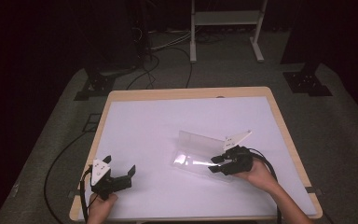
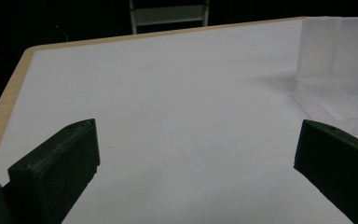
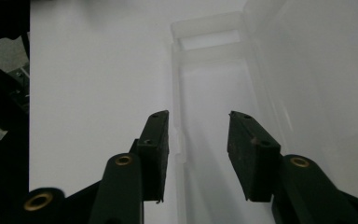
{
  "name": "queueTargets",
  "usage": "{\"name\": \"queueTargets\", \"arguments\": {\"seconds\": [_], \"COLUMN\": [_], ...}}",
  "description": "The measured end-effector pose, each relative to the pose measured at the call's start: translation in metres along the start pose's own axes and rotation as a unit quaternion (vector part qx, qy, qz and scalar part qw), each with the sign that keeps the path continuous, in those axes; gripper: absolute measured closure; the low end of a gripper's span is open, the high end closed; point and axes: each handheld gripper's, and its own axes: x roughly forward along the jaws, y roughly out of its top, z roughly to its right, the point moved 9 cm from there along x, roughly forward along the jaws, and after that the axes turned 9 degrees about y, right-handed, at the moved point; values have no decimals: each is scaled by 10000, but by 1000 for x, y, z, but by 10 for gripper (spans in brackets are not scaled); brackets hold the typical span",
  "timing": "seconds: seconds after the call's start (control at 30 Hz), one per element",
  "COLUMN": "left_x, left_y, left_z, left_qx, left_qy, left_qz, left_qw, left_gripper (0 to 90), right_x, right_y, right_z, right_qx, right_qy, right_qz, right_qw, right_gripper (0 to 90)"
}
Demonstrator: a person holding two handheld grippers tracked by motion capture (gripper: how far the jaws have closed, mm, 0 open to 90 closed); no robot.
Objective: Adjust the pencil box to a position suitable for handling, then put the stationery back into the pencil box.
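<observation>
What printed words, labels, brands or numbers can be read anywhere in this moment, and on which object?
None: no readable text in any view.
The clear plastic box is unmarked.
The white table top is blank.
The left hand-held gripper and right hand-held gripper carry no legible marking.

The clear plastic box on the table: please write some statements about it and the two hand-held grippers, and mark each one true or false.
1. The clear plastic box has its lid raised open. True.
2. The left hand-held gripper is shut on the box. False: it is open over the bare white table, apart from the box.
3. The right hand-held gripper is at the box's end, jaws apart. True.
4. The box holds several coloured items. False: it looks empty.
</observation>
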Motion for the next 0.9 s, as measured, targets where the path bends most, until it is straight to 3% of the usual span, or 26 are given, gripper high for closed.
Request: {"name": "queueTargets", "arguments": {"seconds": [0.23,0.6,0.9], "left_x": [0,1,1], "left_y": [0,0,0], "left_z": [0,0,-1], "left_qx": [13,23,-12], "left_qy": [-10,-16,3], "left_qz": [3,-26,-51], "left_qw": [10000,10000,10000], "left_gripper": [0,0,0], "right_x": [-22,-55,-76], "right_y": [-5,-28,-51], "right_z": [-4,-1,4], "right_qx": [110,367,594], "right_qy": [-267,-673,-1000], "right_qz": [240,569,605], "right_qw": [9993,9954,9914], "right_gripper": [538,532,541]}}
